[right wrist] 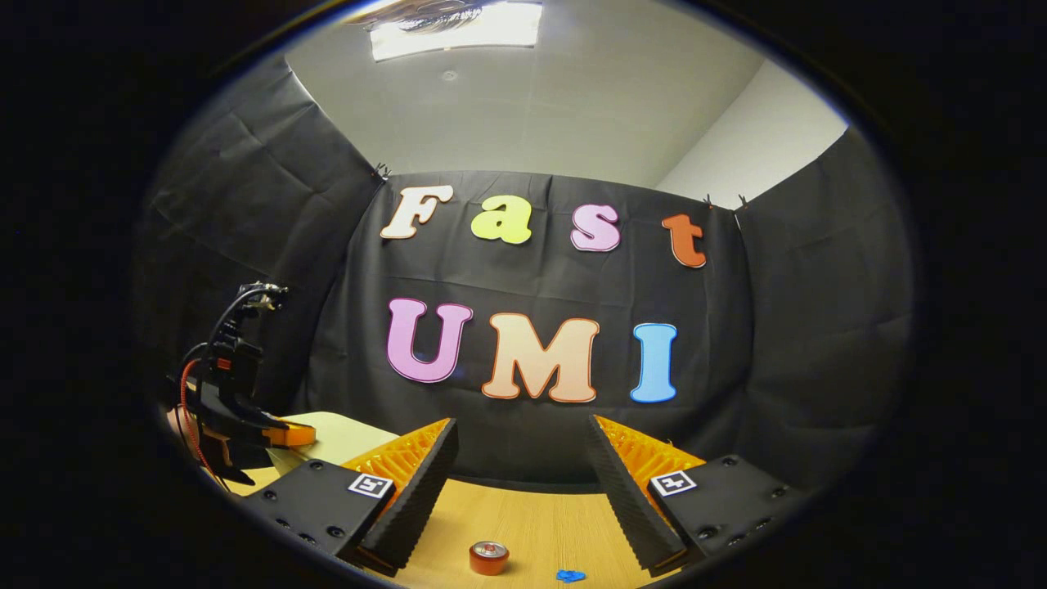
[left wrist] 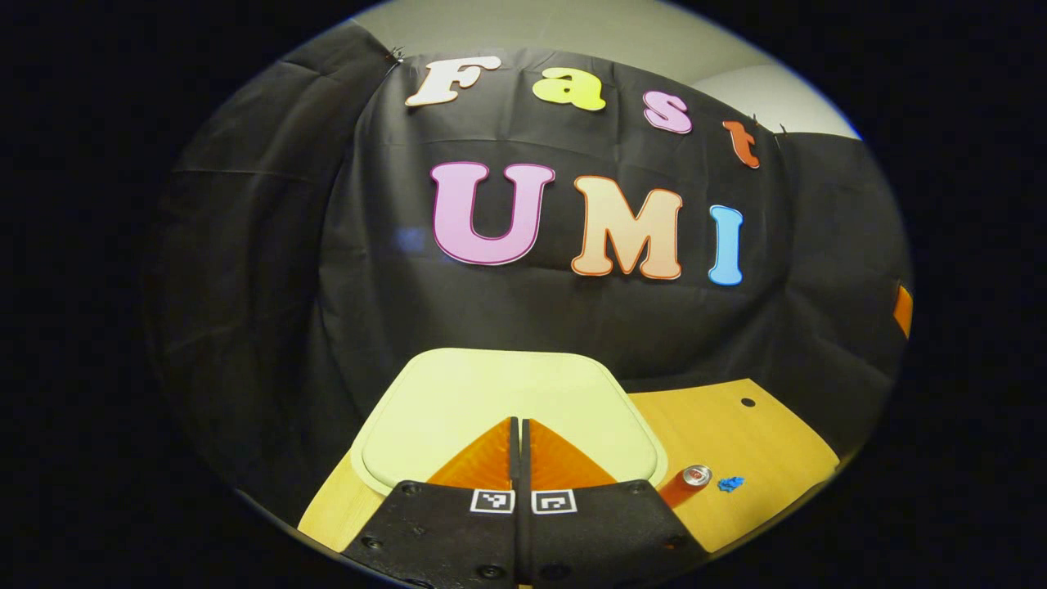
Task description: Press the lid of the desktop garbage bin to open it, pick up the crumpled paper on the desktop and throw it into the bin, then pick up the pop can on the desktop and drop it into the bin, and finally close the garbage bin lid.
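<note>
In the left gripper view, the left hand-held gripper (left wrist: 520, 433) has its two fingers pressed together with nothing between them, their tips set over the pale yellow-green lid (left wrist: 458, 393) of the garbage bin, which lies flat and closed. Whether the tips actually touch the lid I cannot tell. The bin sits toward the left end of the wooden bench (left wrist: 736, 442). To the right of the bin, just past its corner, stands the pop can (left wrist: 691, 481), upright with its silver top showing, and just beside it to the right lies the small blue crumpled paper (left wrist: 730, 483), the two apart from each other.

In the right gripper view, the left hand-held gripper (right wrist: 282, 433) appears far off at the left edge, cables looping above it, poised over the lid (right wrist: 335, 433) of the bin. The right hand-held gripper (right wrist: 521, 483) is held wide open and grips nothing. Between its spread fingers, down on the bench (right wrist: 532, 515), the pop can (right wrist: 488, 558) stands upright, with the blue crumpled paper (right wrist: 571, 576) near it on the right.
</note>
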Tool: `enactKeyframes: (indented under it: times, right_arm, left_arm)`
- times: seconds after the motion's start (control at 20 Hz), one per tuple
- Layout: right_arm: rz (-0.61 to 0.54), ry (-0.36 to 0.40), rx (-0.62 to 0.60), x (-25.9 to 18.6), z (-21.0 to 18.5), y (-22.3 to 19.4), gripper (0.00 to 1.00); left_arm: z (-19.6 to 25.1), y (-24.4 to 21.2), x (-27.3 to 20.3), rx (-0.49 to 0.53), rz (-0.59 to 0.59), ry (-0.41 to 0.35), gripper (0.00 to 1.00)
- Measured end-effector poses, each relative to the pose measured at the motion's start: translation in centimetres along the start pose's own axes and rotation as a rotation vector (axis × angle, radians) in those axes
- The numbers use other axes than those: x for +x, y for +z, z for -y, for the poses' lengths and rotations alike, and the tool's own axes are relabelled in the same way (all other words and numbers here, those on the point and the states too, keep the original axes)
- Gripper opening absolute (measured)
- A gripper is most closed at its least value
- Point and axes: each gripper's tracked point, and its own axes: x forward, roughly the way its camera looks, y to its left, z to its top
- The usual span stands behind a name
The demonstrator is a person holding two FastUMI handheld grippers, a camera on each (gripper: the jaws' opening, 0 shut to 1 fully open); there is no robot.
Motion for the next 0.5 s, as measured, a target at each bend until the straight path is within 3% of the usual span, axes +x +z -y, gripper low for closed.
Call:
enactKeyframes:
  times: [0.5]
  right_arm:
    - [-0.017,0.019,0.004,-0.02,-0.37,-0.44,0.98]
  left_arm:
    - [-0.07,-0.58,-0.06,-0.028,0.008,-0.027,0.0]
